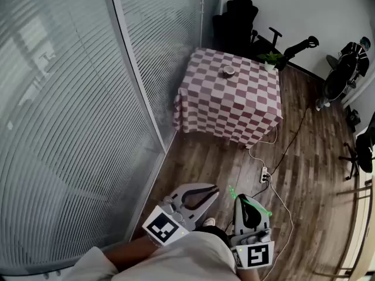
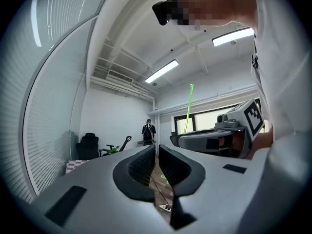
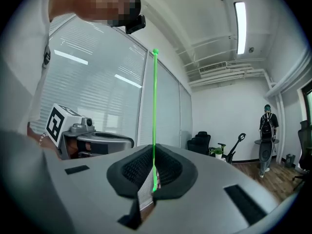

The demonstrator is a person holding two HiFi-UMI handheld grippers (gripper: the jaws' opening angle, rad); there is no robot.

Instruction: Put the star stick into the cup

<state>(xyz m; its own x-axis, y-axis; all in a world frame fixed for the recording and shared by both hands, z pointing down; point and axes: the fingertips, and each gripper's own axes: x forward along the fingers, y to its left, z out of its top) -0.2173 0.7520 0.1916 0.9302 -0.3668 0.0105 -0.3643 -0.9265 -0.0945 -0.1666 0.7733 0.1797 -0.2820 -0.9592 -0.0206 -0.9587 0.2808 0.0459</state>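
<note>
We hold star stick (image 3: pixel 155 106) upright, pinched low in right gripper (image 3: pixel 155 172) jaws. Left gripper (image 2: pixel 157 155) jaws barely apart, empty. Cup (image 1: pixel 228 71) waits on checkered surface (image 1: pixel 234 110), well apart. Grasp done, we judge; carry and insertion left.

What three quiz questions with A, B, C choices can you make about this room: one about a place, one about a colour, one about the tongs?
1. Where is the cup? A on the checkered table; B on the floor; C on a chair.
2. What colour is the star stick? A red; B green; C blue.
3. What are the right tongs doing? A gaping wide; B shut on the star stick; C lying on the checkered table.

Answers: 1 A, the head view shows it on the tabletop. 2 B, it glows green in both gripper views. 3 B, the pads pinch its lower end.
</note>
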